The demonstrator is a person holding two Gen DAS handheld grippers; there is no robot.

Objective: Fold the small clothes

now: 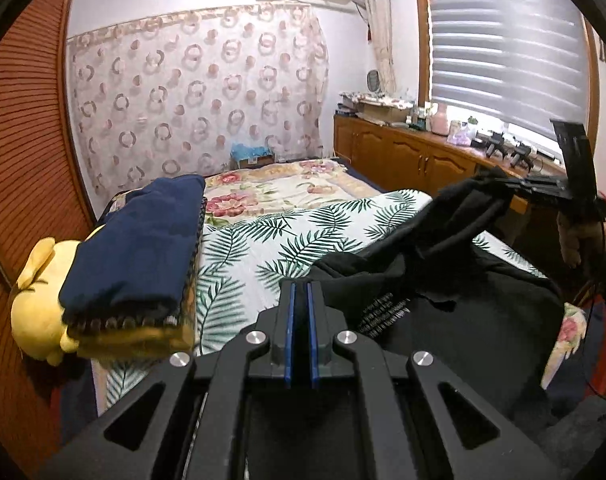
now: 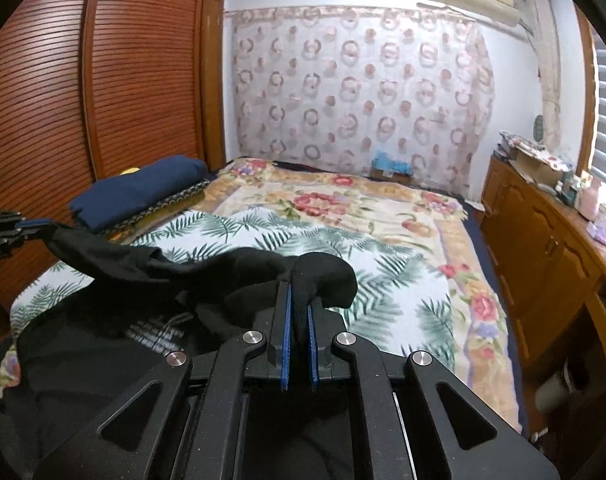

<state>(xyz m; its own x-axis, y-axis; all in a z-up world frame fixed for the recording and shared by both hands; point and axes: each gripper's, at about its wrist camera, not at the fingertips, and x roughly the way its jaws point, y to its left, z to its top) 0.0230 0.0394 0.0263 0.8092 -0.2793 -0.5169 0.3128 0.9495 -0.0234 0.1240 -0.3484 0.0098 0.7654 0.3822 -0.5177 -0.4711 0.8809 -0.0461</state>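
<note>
A black garment [image 1: 455, 304] with white print lies on the palm-leaf sheet [image 1: 263, 240] at the near end of the bed. My right gripper [image 2: 299, 292] is shut on a bunched edge of the black garment [image 2: 223, 280] and lifts it; it shows at the right in the left wrist view [image 1: 499, 186]. My left gripper [image 1: 300, 288] has its blue pads close together; in the right wrist view it [image 2: 39, 224] grips the garment's other end, stretched taut.
A folded navy garment [image 1: 139, 248] tops a stack at the bed's left, beside a yellow plush toy [image 1: 39, 308]. A floral blanket [image 2: 363, 208] covers the far bed. Wooden louvred wardrobe doors [image 2: 63, 80] stand left, a cluttered wooden cabinet [image 2: 543, 232] right.
</note>
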